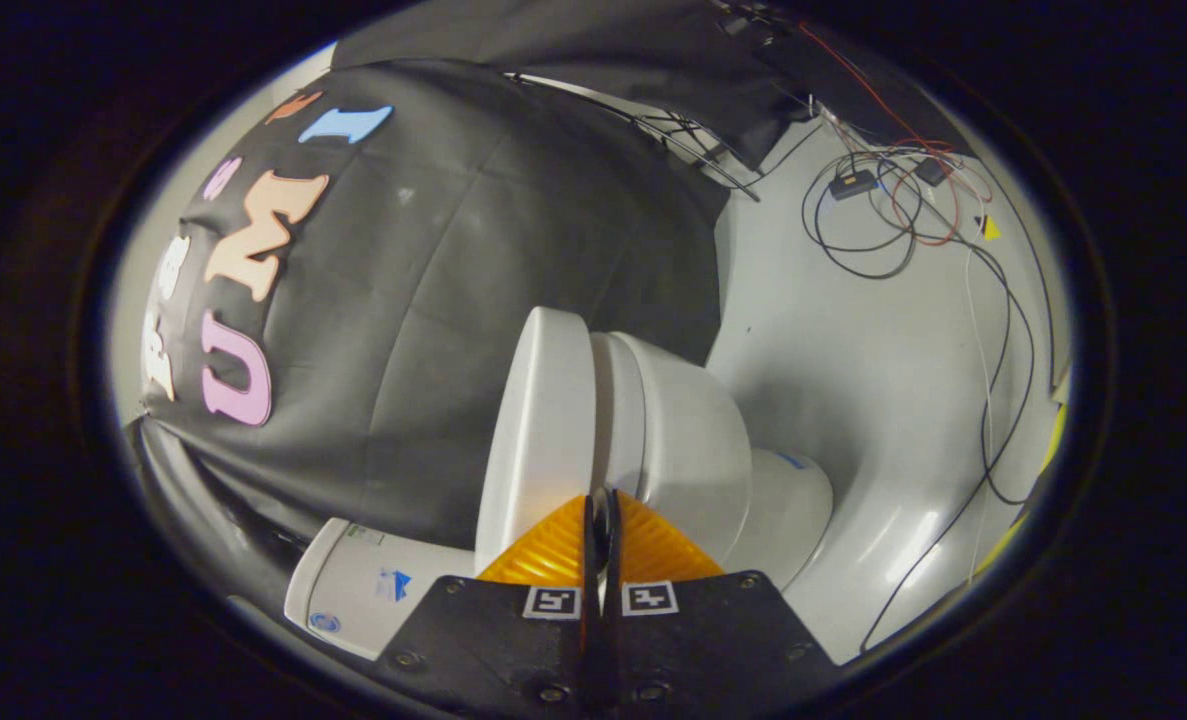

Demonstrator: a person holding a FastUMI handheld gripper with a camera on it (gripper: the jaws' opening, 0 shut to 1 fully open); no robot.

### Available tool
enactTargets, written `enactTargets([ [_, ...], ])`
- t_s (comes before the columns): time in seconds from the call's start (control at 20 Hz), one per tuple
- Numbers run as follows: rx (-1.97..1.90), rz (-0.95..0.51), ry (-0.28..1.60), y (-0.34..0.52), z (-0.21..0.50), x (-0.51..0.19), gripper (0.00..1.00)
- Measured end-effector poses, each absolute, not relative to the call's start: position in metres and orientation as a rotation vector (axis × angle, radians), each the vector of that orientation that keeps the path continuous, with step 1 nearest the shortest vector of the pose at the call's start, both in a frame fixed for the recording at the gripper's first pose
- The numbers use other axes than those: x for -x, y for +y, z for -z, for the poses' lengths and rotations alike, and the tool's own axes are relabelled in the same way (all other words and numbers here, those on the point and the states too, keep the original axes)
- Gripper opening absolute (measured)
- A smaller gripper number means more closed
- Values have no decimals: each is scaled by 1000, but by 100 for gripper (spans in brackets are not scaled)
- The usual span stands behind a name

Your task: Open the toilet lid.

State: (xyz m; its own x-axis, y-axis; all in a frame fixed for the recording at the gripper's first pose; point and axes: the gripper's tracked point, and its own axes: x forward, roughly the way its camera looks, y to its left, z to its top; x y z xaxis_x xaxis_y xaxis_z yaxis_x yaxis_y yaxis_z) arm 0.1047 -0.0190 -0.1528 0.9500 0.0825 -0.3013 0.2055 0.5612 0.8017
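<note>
Toilet lid point(538, 430) raised off the bowl point(688, 440).
Hand-held gripper point(600, 500) fingers together at the lid's edge, gripping nothing visible.

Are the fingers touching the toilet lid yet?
Cannot tell. In the gripper view the fingers, nearly closed together, overlap the lid's edge, but no contact or gap shows plainly.

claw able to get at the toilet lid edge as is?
Probably yes. The claw sits right at the toilet lid, its fingers nearly closed on the lid's rim where it meets the seat. Nothing lies between. Whether both fingers press the rim can't be told.
</note>
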Motion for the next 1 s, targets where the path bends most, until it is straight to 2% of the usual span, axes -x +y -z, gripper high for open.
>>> enactTargets([
  [0.3, -865, 173, 368, -15, 143, -102, 1],
  [1.0, -712, 130, 312, 21, 57, -93, 1],
])
